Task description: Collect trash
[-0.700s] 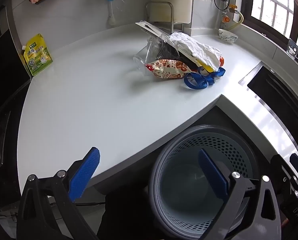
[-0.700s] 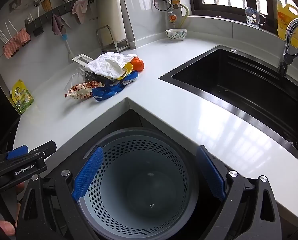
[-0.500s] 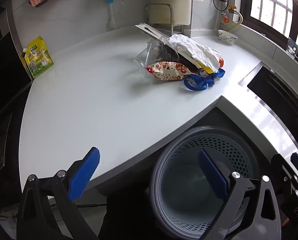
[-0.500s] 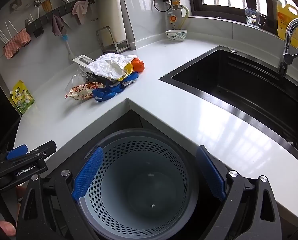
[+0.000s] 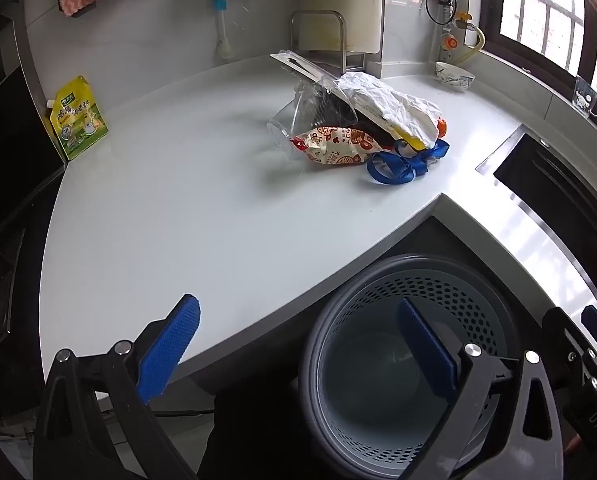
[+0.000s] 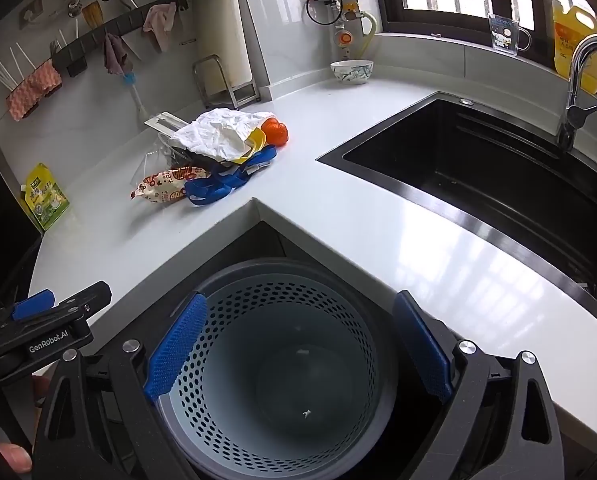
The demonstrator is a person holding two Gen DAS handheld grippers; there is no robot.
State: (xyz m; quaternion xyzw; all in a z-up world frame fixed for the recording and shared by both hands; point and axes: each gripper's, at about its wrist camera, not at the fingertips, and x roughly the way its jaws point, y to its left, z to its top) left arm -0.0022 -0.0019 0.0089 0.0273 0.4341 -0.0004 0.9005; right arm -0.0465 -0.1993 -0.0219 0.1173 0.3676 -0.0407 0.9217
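Both sets of jaws stand wide apart and empty above a grey perforated trash basket [image 6: 282,376] tucked into the inner corner of a white L-shaped kitchen desk [image 5: 186,208]. The right gripper [image 6: 298,356] hangs directly over the basket's mouth, its blue pads [image 6: 176,354] framing the rim, with only a few pale specks visible on the basket floor. The left gripper [image 5: 298,354] straddles the desk edge, one pad over the white surface and the other over the basket [image 5: 378,400]; it also shows at 9 o'clock in the right wrist view [image 6: 54,320].

The trash lies in one heap well apart from both grippers, at 12 o'clock in the left wrist view and 11 o'clock in the right. In it, a red-and-white printed snack bag [image 5: 334,146] touches a looped blue ribbon [image 5: 398,164], a crumpled white paper [image 5: 390,108] rests on a clear plastic package [image 5: 310,108], and an orange object [image 6: 276,132] sits at the far side.

A yellow-green pouch [image 5: 78,120] leans at 10 o'clock by the wall. A black sink [image 6: 490,168] with a chrome faucet [image 6: 578,88] fills 2 o'clock in the right wrist view, and a patterned bowl [image 6: 351,71] stands near the window.
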